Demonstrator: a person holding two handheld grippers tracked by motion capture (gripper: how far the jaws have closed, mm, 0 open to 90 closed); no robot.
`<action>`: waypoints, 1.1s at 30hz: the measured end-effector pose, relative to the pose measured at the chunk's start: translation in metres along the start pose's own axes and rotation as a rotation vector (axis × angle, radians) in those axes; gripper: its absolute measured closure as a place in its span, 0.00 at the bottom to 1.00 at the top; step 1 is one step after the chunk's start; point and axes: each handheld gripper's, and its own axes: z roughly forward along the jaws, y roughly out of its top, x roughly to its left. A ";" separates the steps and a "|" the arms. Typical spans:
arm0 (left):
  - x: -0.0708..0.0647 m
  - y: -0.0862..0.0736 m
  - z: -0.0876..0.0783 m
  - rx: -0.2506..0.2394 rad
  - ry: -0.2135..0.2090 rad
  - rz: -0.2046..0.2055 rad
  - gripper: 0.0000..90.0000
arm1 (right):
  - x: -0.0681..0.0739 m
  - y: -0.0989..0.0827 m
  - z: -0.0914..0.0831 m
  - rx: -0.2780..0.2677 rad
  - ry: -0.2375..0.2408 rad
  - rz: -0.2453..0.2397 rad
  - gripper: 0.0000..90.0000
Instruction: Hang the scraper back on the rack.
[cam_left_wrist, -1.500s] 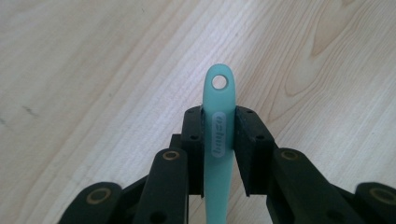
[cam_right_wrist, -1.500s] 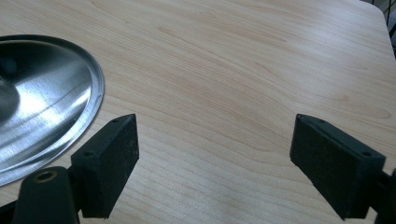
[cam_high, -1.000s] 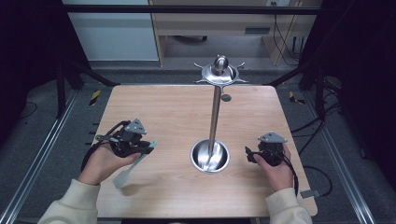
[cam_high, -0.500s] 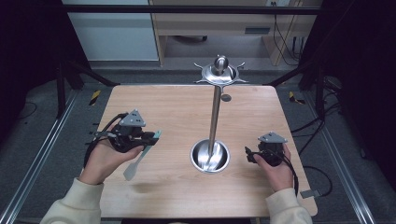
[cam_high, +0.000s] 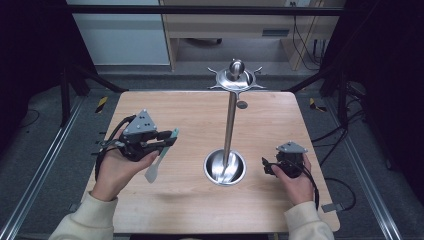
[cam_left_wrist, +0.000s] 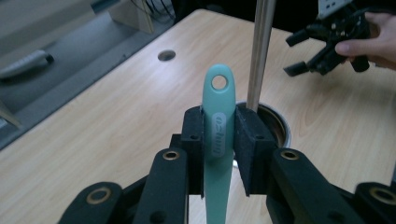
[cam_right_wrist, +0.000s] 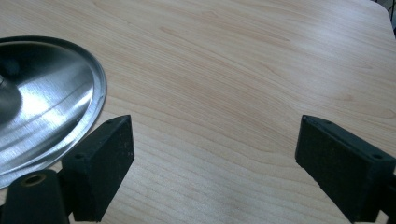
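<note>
- Left gripper (cam_left_wrist: 218, 140): jaws clamped on the handle of a mint-green utensil (cam_left_wrist: 218, 135), likely a small spatula. In the high view its pale blade end (cam_high: 153, 172) hangs down toward the table while the handle end points at the stand.
- Grip sits below the hanging hole (cam_left_wrist: 218, 82), so the hole stays exposed past the jaws. Judgement: that grip would suit slipping the hole over a hook.
- Utensil is held off the wooden table (cam_high: 190, 210), left of the metal stand (cam_high: 229, 130). How far the blade clears the wood cannot be told.
- Stand: round dished base (cam_high: 225, 167), upright pole, disc at top with short prongs (cam_high: 235, 80). The prongs look meant for hanging utensils; nothing visible on them.
- Right gripper (cam_right_wrist: 212, 158): jaws spread wide, nothing between them, bare wood beneath. In the high view it rests low on the table just right of the base (cam_high: 282, 162).
- Judgement: right hand parked clear of the pole, perhaps ready to steady the base.
</note>
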 end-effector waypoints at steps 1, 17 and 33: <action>0.000 0.001 0.000 -0.014 -0.001 0.000 0.83 | 0.000 0.000 0.000 -0.001 -0.002 0.001 0.12; 0.000 0.024 -0.010 -0.145 -0.011 -0.014 0.83 | -0.001 0.000 -0.002 -0.004 0.003 0.017 0.10; -0.007 0.049 -0.012 -0.216 -0.026 -0.006 0.83 | -0.003 0.000 -0.005 -0.018 0.003 0.034 0.10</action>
